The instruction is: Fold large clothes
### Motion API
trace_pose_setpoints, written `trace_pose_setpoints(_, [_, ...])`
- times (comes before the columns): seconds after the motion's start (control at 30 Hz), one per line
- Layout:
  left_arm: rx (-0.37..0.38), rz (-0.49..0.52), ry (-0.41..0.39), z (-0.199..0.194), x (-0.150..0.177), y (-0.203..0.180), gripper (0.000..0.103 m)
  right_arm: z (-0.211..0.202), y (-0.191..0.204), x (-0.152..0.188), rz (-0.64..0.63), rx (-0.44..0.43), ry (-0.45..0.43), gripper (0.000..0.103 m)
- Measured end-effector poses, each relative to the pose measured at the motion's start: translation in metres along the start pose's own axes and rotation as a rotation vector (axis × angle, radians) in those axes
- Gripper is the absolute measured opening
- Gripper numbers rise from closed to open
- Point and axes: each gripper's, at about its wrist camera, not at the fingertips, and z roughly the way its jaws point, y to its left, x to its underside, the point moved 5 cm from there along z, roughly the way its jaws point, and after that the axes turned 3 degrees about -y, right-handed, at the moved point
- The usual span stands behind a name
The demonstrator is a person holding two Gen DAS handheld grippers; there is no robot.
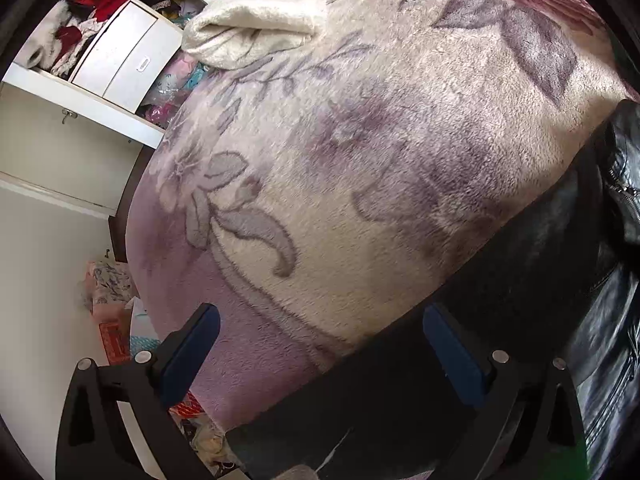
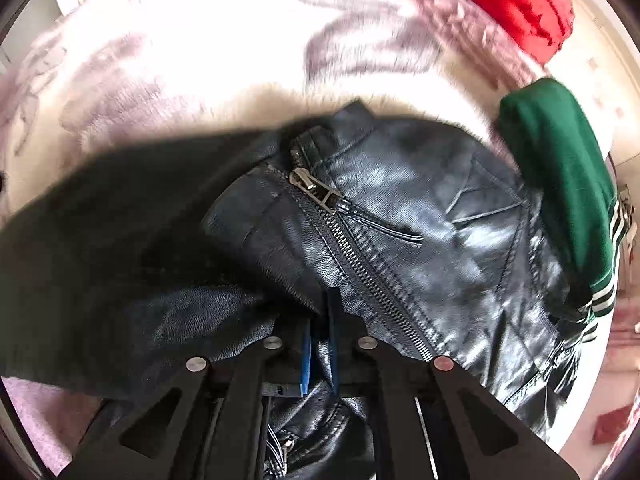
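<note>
A black leather jacket (image 2: 400,216) with a metal zipper (image 2: 316,192) lies on a floral fleece blanket (image 2: 180,60) on the bed. My right gripper (image 2: 322,320) is shut on a fold of the jacket near the zipper line. In the left wrist view the jacket (image 1: 540,280) fills the lower right, dark lining facing up. My left gripper (image 1: 320,328) is open, its blue-padded fingers (image 1: 192,352) spread over the jacket's edge and the blanket (image 1: 360,120), holding nothing.
A green garment with white stripes (image 2: 568,184) and a red puffy garment (image 2: 516,0) lie at the right of the bed. A cream folded blanket (image 1: 256,32) sits at the far end. An open white wardrobe (image 1: 112,56) with clothes and floor clutter (image 1: 116,320) stand left.
</note>
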Motion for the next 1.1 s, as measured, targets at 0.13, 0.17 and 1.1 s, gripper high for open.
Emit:
trace_pose_setpoints(0.13, [0.018,0.010,-0.028,-0.011,0.001,0.003,0.103,-0.059,-0.068,0.056,0.469,-0.185,-0.034,0.054])
trace_pose_setpoints(0.17, [0.022,0.016,-0.036,-0.015,0.002,0.001,0.103,-0.074,-0.093,0.087,0.594,-0.166,-0.035,0.059])
trace_pose_setpoints(1.1, [0.345,0.235,-0.044,-0.037,-0.019,-0.227,0.103,-0.133,-0.292,0.378,1.195,-0.176,-0.026,0.052])
